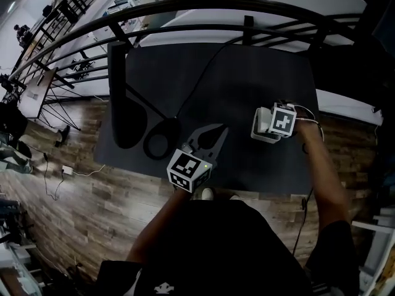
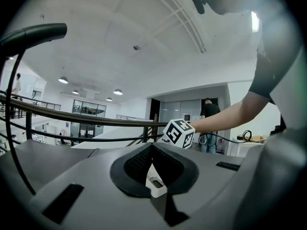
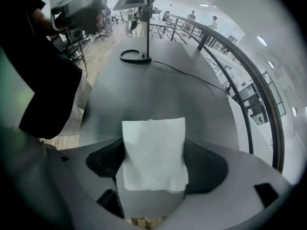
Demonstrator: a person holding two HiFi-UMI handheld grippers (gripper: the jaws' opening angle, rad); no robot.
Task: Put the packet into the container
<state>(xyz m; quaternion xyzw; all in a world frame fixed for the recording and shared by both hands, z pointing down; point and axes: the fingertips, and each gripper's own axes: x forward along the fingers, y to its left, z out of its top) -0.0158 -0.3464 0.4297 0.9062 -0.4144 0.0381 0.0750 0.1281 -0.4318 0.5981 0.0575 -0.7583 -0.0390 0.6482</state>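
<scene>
Two hand-held grippers above dark grey tabletop (image 1: pixel 247 79) | flat white square paper packet (image 3: pixel 153 143) pinched by its side edges in right gripper (image 3: pixel 154 166), jaws wide, pointing down, clear of table, likely for carrying | container not identifiable | left gripper (image 2: pixel 152 152) closed, empty, apparently idle.

Head view: above the near edge of the table (image 1: pixel 247 159), looking steeply down, whole top in frame.
Left gripper view: low at that near edge, facing level toward the rail (image 2: pixel 96 121) beyond the table.
Right gripper view: above the table, tilted down along it, packet (image 3: pixel 153 155) close up.
Shared: rail in all three; table top in the head and right gripper views.
</scene>
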